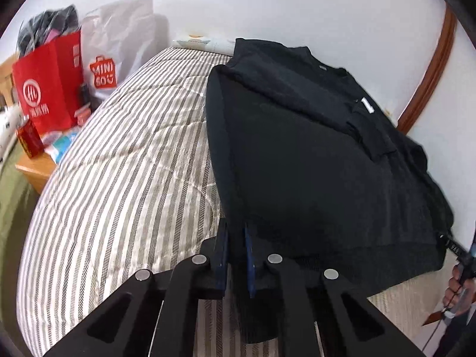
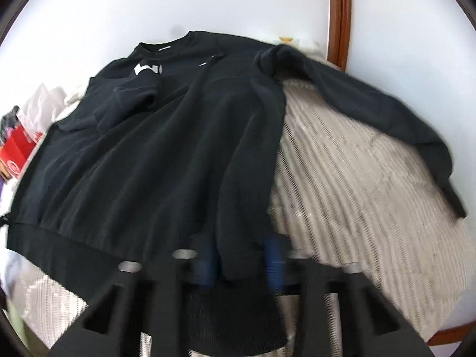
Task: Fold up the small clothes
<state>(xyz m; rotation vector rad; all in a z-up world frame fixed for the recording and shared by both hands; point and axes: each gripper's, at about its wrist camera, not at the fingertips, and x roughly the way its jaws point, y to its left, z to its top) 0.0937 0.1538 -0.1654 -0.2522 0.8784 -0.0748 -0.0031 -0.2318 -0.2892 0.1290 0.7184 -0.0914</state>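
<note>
Crowding the upper left of the left wrist view, a red paper bag [image 1: 47, 89] and a white Miniso bag [image 1: 119, 44] stand beside the bed, with a small red box [image 1: 28, 138] and loose packets on a wooden bedside stand [image 1: 32, 169] below them. The black sweatshirt [image 1: 297, 148] lies flat on the striped bedspread [image 1: 119, 163], collar toward the white wall [image 1: 297, 6], one sleeve folded across its chest. In the right wrist view its other sleeve [image 2: 372, 104] trails out to the right over the bedspread. A brown wooden trim [image 1: 431, 74] curves up the wall. The left tongs [image 1: 236, 255] are closed on the sweatshirt's hem at the lower left corner. The right tongs [image 2: 241, 264], blurred, are clamped on the hem at the other corner.
</note>
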